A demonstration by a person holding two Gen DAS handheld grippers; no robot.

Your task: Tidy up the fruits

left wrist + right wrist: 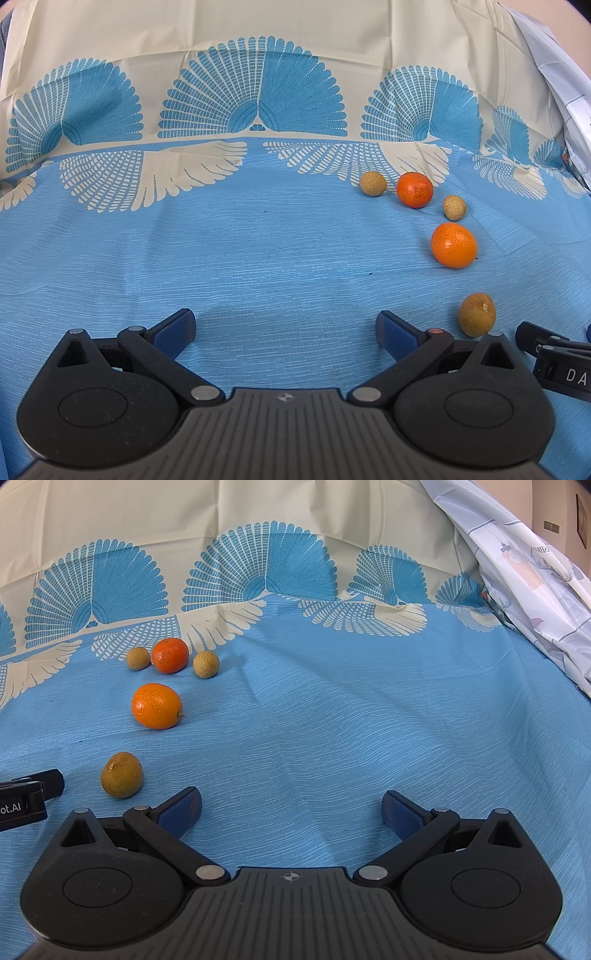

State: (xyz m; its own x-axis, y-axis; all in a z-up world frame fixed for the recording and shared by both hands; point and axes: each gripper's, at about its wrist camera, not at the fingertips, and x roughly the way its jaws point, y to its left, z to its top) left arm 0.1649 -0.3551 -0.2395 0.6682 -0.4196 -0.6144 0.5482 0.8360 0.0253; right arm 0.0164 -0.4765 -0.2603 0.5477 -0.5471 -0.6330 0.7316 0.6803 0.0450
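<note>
Two orange citrus fruits and three small tan-brown fruits lie on a blue cloth. In the left wrist view they sit to the right: far orange point(414, 189), near orange point(454, 245), tan fruits point(373, 183), point(454, 208) and nearest point(477, 314). In the right wrist view they sit to the left: far orange point(170, 655), near orange point(157, 705), tan fruits point(138, 658), point(206, 664), point(122, 774). My left gripper point(286, 330) is open and empty, low over the cloth. My right gripper point(291, 810) is open and empty, right of the nearest tan fruit.
The blue cloth point(258, 251) with cream and blue fan patterns covers the table and rises at the back. A crumpled white printed sheet point(535, 576) lies at the far right. The right gripper's side shows at the left view's right edge point(554, 350).
</note>
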